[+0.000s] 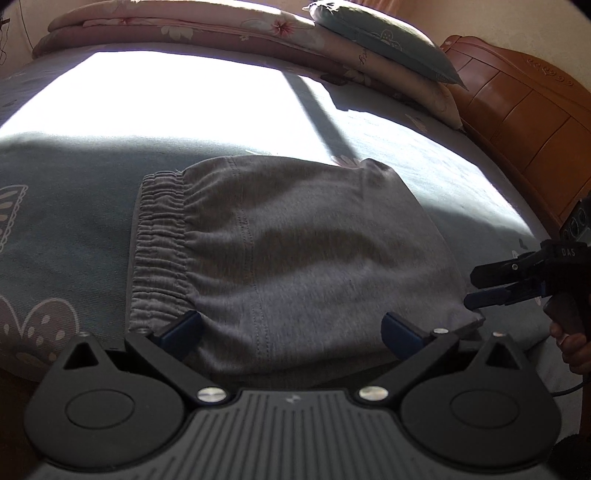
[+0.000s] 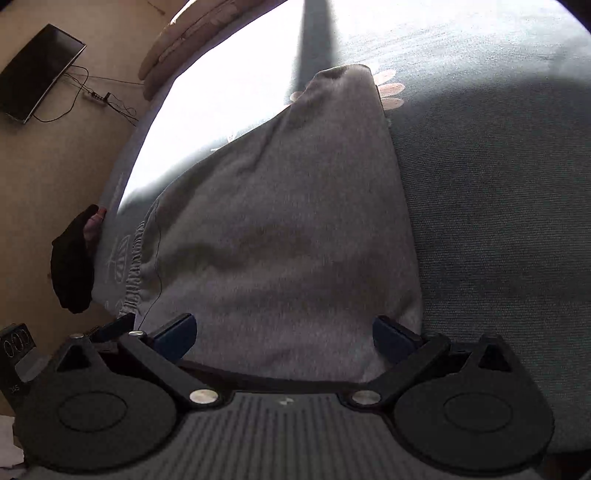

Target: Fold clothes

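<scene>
While the trousers (image 1: 295, 240) lie folded on the bed (image 1: 55, 221), both grippers (image 1: 291, 334) (image 2: 282, 334) are held wide, empty; little seems left.

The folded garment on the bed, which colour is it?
Plain heather grey garment, seen best in the left wrist view.

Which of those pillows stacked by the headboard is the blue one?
The top pillow is blue-green with a small pattern. The pillow beneath it is cream, and the folded quilt alongside is pink floral.
</scene>
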Motion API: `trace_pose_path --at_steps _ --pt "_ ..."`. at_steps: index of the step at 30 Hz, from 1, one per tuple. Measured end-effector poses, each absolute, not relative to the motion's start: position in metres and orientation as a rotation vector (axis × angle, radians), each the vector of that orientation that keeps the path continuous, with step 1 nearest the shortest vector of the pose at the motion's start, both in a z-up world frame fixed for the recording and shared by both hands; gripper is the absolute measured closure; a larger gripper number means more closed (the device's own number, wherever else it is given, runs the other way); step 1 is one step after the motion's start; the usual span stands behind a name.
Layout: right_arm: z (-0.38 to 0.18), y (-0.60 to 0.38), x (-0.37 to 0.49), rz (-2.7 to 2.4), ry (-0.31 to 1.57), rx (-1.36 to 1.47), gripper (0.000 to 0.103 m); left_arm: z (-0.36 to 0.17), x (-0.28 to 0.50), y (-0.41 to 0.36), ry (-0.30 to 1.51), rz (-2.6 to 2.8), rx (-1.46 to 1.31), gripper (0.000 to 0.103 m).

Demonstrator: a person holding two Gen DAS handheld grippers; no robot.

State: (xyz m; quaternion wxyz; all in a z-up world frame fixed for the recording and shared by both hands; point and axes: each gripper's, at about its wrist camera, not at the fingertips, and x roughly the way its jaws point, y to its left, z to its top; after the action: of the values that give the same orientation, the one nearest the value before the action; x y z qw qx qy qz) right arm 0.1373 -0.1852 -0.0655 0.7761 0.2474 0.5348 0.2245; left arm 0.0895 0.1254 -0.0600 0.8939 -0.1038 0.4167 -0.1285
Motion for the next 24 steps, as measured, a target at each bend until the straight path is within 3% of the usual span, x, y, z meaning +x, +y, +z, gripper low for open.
trace_pose_path --at_steps 13,18,24 --pt "-0.070 -0.181 0.127 0.512 1.139 0.533 0.000 -0.069 0.098 0.135 0.823 -0.253 -0.238 0.001" --pt "-0.072 -0.184 0.127 0.520 1.134 0.549 0.000 -0.045 0.105 0.185 0.739 -0.216 -0.385 0.001" --pt "-0.073 -0.181 0.129 0.520 1.128 0.537 0.000 -0.082 0.151 0.257 0.882 -0.182 -0.673 0.001"
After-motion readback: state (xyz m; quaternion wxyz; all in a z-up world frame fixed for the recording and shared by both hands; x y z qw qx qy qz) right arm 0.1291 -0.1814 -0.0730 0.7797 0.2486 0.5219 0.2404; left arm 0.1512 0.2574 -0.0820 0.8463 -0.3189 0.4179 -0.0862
